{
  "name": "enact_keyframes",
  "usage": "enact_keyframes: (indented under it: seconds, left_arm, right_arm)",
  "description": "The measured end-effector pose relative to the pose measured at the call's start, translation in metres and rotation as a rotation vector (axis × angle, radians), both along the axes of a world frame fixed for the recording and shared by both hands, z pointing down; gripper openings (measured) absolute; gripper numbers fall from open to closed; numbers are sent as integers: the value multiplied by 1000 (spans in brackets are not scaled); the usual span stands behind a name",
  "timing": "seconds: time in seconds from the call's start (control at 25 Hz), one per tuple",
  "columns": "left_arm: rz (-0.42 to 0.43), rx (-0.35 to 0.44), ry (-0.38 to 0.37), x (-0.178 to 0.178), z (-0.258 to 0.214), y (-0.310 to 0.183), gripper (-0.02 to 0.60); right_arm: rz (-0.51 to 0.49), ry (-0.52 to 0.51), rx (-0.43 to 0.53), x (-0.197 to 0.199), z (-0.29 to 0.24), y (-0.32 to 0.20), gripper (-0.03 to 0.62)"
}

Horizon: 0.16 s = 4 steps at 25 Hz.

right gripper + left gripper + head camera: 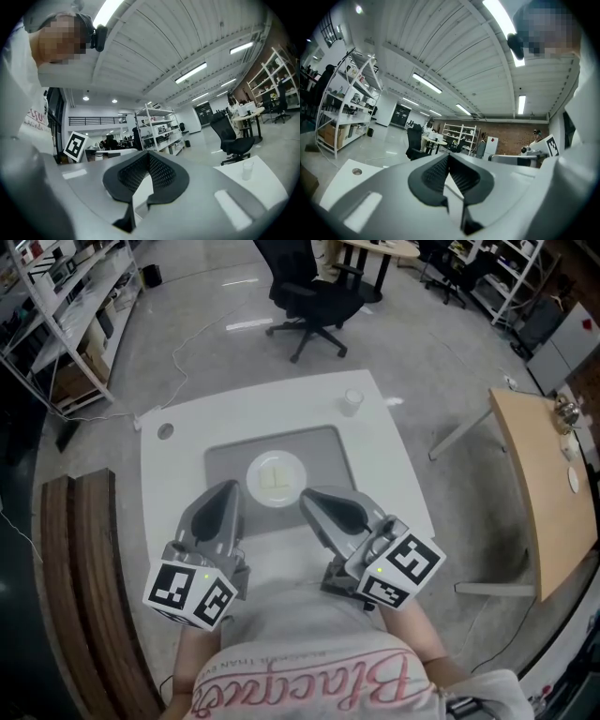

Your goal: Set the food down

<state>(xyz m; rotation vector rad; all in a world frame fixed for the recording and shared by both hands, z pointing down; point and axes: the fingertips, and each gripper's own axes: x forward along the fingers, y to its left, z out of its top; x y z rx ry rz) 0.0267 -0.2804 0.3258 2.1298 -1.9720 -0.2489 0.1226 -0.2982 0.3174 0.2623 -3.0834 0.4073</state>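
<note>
Pale yellowish food (275, 476) is lying flat at the middle of a white plate (253, 486), which is sitting on a grey mat (225, 470) on the white surface (178, 484). It is showing too small to identify. It is looking thin, light and probably soft, so I am judging that a gentle pinch across one edge would suit it, not a hard squeeze. Count: one piece of food, one plate, one mat, and one clear cup (352, 401) standing well apart near the far right corner. Both tongs are hovering short of the plate, close to the person. The left tongs (228, 488) and the right tongs (307, 498) are each fully closed and holding nothing.
</note>
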Motion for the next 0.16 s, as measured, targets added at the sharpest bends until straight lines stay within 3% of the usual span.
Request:
enact_keyframes:
  seconds: [0.16]
  left_arm:
    - [-18, -1, -16, 3, 0, 2, 0]
  right_arm:
    - [13, 44, 15, 3, 4, -1, 2]
